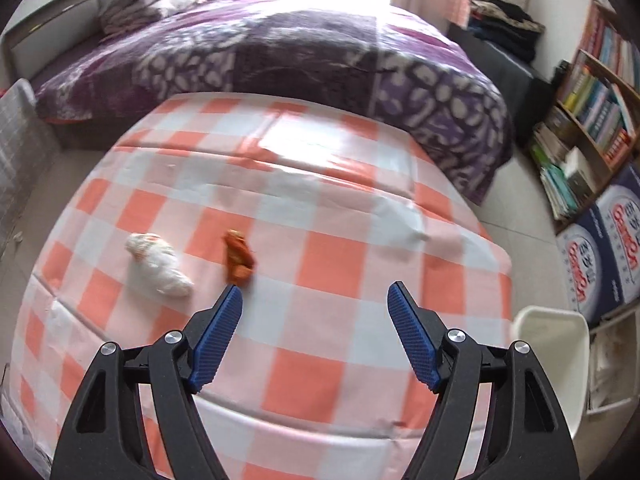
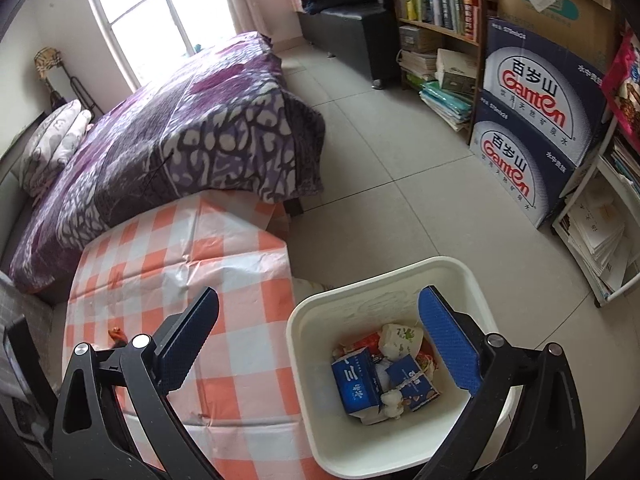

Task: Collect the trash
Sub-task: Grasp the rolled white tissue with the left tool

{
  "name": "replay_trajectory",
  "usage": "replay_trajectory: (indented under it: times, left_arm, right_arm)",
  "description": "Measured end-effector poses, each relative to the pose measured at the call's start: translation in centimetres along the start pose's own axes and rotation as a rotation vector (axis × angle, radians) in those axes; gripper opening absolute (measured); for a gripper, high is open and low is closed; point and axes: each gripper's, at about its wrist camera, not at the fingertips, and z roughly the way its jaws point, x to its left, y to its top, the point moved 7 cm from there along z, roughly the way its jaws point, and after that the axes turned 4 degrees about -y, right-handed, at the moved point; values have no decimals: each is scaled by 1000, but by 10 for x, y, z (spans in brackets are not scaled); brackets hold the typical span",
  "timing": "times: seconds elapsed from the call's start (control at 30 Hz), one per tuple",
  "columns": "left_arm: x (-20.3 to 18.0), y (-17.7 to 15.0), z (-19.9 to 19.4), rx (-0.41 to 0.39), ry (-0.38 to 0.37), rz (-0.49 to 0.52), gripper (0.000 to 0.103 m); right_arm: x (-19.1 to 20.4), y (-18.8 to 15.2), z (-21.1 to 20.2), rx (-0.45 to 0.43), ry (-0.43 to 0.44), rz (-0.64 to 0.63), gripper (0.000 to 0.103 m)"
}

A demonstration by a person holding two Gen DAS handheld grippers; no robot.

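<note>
The left gripper (image 1: 315, 294) hangs over the checked tablecloth (image 1: 320, 264) with its blue-padded fingers (image 1: 218, 336) spread wide and nothing between them; the left fingertip sits just beside an orange scrap of wrapper (image 1: 239, 258) without clearly touching it. A crumpled white tissue (image 1: 158, 266) lies near that scrap, a little farther left on the cloth. The right gripper (image 2: 318, 306) is likewise wide open and empty, held above the gap between the table's edge and a white bin (image 2: 304, 344) standing on the tiled floor just beside the table. Only the right wrist view looks down into the bin: inside are two blue cartons (image 2: 356, 384), a pale crumpled packet (image 2: 400, 338), some red wrapping and small white wads. From the left wrist view just a corner of the bin's rim (image 1: 552, 320) shows at the right edge, contents hidden. The tissue is visible only in the left view, while the orange scrap peeks out (image 2: 116, 334) beside the right gripper's left finger. Beyond the table lies a purple-patterned bed (image 1: 280, 52), and stacked blue water boxes (image 2: 536, 128) stand by a bookshelf (image 2: 436, 0).
</note>
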Motion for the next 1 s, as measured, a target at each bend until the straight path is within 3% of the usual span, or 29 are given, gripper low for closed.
replay_trajectory:
  times: [0.23,0.37,0.67,0.83,0.9,0.93,1.0]
  left_arm:
    - [95,19,7,-24,146,-217,75]
    - [131,17,20,-5,187,-301,75]
    - [152,9,56,75,183,-361,74]
    - [160,-2,74,142,148,-376,56]
    - [161,-2,72,133,160,-348,48]
    - [162,-1,71,131,152,-343,37]
    - [166,-3,68,129,126,-346,34]
  right_arm:
    - [50,-19,16,48,11,-114,96]
    - [73,-30,23,62,5,-177,96]
    - [110,-48,34,75,-7,-273,96]
    - [125,-57,40,84,-14,-312,96]
    - [131,-61,41,85,-18,-327,96]
    - [133,-62,42,87,-17,-332,96]
    - [138,-66,42,93,-13,-341,96]
